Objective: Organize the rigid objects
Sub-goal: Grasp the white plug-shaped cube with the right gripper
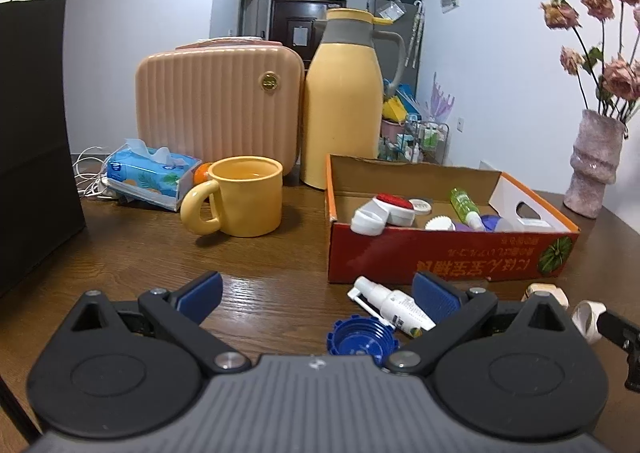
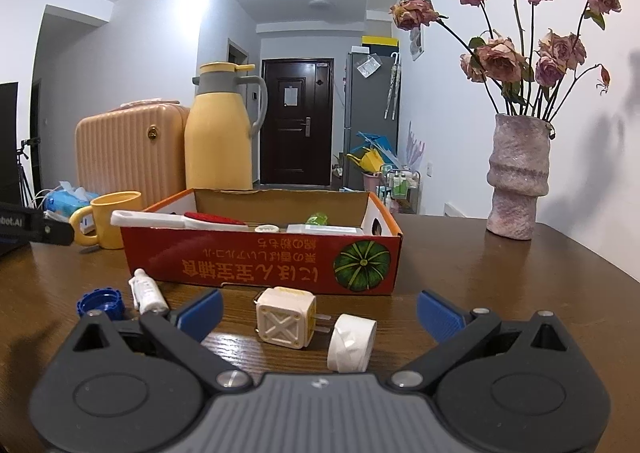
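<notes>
One red cardboard box [image 2: 260, 265] on bench [image 2: 480, 293]. Loose in front of box: one blue cap [image 2: 100, 303], one white spray bottle [image 2: 148, 291], one cream plug adapter [image 2: 286, 317], one white tape roll [image 2: 352, 343]. Behind: one yellow mug [image 1: 240, 197], one yellow thermos jug [image 1: 344, 101], one pink case [image 1: 218, 105], one tissue pack [image 1: 150, 177], one vase [image 2: 518, 177]. Two hand-held grippers, left [image 1: 318, 293] and right [image 2: 320, 309].

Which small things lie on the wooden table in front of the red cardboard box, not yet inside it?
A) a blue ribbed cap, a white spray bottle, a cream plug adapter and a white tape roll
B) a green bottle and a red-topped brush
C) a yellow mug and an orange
A: the blue ribbed cap, white spray bottle, cream plug adapter and white tape roll all lie on the wooden table, outside the red cardboard box.
</notes>
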Tool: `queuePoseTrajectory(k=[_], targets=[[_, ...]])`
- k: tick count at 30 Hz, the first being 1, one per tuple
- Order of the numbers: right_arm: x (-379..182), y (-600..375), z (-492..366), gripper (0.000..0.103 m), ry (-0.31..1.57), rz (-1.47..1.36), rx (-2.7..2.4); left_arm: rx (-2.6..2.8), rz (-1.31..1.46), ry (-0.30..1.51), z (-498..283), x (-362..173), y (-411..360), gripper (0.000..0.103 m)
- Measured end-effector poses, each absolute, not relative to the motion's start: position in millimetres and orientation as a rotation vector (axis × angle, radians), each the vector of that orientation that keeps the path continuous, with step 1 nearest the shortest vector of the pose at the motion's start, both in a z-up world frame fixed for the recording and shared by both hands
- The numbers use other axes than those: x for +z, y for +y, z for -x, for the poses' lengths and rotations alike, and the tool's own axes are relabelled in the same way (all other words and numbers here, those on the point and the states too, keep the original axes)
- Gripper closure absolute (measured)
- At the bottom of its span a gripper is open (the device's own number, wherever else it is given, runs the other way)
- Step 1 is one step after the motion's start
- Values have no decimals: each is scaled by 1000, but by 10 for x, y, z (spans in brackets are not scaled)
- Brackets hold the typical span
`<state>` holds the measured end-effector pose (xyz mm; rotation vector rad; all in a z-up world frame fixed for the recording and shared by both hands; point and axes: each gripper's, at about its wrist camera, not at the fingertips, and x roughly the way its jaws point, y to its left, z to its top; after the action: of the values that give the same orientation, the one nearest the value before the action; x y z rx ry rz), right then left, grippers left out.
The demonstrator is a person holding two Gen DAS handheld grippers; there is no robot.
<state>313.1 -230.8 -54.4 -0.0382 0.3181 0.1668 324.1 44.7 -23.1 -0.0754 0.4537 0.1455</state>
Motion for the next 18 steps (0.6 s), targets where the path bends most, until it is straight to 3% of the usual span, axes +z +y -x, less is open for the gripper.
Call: queuePoseTrajectory(k=[9,18], targets=[[-577,-2242,-3175,0,344,51,197,123,37,500,-3317,-320,380,0],[-597,-1943,-3406,17,380,64,243,146,50,519,-3422,-367,491,0]])
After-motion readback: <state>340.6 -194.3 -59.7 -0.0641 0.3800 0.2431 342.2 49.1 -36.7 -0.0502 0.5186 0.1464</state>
